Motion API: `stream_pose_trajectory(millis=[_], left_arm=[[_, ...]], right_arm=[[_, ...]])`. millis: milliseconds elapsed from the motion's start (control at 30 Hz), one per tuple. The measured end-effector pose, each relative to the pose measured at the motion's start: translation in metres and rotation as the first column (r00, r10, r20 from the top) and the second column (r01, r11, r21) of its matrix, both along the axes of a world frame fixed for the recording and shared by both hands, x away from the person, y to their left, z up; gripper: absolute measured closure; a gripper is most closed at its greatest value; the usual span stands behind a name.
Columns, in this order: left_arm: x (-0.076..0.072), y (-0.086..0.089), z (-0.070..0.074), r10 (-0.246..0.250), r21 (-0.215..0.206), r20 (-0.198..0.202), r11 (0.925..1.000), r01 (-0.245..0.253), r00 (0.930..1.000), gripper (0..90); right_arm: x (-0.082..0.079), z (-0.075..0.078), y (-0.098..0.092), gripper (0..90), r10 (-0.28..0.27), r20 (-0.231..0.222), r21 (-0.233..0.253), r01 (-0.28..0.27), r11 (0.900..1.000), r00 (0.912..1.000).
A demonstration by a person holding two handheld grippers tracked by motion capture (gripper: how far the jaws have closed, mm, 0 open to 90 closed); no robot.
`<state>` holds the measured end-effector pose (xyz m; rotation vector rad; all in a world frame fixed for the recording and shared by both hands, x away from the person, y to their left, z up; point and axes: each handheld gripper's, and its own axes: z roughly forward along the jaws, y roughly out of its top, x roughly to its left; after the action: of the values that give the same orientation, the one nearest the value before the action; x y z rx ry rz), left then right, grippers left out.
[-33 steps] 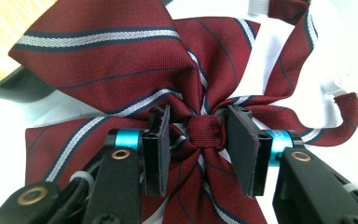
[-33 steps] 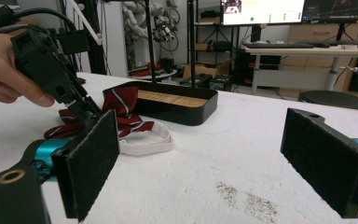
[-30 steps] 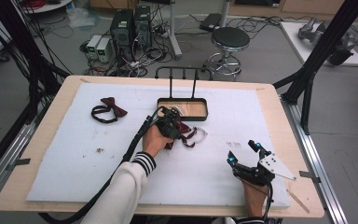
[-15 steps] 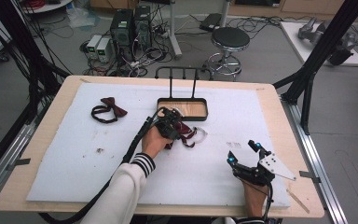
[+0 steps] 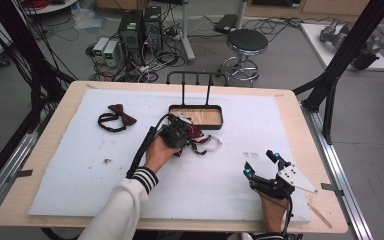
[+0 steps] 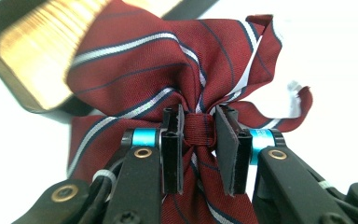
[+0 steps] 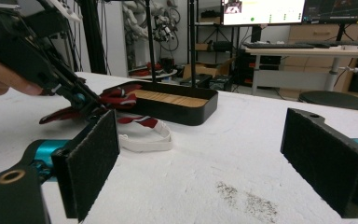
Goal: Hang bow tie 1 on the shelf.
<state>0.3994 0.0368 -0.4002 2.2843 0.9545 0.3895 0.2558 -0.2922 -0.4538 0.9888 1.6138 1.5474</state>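
A dark red bow tie with white and navy stripes (image 5: 195, 136) lies on the white mat just in front of a black tray (image 5: 219, 123). My left gripper (image 5: 178, 136) is at the tie, and in the left gripper view its pads (image 6: 172, 149) press both sides of the tie's centre knot (image 6: 199, 130). The tie's white strap (image 7: 144, 140) trails on the mat. My right gripper (image 5: 260, 163) rests near the front right of the mat, wide open with nothing between its jaws (image 7: 205, 140). Its view looks toward the tie (image 7: 119, 99) and the tray (image 7: 177, 105).
A second dark red bow tie with a black strap (image 5: 116, 117) lies at the back left of the mat. Behind the wood-bottomed tray rises a black metal rack (image 5: 196, 80). Some dark specks (image 5: 106, 161) mark the mat. A stool (image 5: 247, 42) stands beyond the table.
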Motion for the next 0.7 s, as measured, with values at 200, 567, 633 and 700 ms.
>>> stream_pose_trajectory(millis=[200, 567, 633, 700], left_arm=[[-0.004, 0.010, 0.010, 0.002, -0.052, 0.047, 0.9986, 0.001, 0.9989, 72.9], [-0.007, 0.025, 0.024, 0.028, -0.135, 0.133, 0.9908, -0.010, 0.9907, 73.1], [-0.007, 0.030, 0.028, 0.039, -0.159, 0.143, 0.9871, -0.016, 0.9889, 73.1], [-0.006, 0.034, 0.031, 0.042, -0.172, 0.148, 0.9849, -0.016, 0.9881, 73.1]], right_arm=[[0.000, 0.000, 0.000, 10.8, -0.001, 0.000, -0.001, 0.001, 1.000, 1.0000], [0.000, 0.000, 0.000, 10.8, -0.001, -0.003, -0.001, 0.001, 1.000, 1.0000], [0.000, 0.000, 0.000, 10.8, -0.001, 0.000, -0.004, 0.001, 1.000, 1.0000], [0.000, 0.000, 0.000, 10.8, -0.002, -0.002, -0.003, 0.002, 1.000, 1.0000]])
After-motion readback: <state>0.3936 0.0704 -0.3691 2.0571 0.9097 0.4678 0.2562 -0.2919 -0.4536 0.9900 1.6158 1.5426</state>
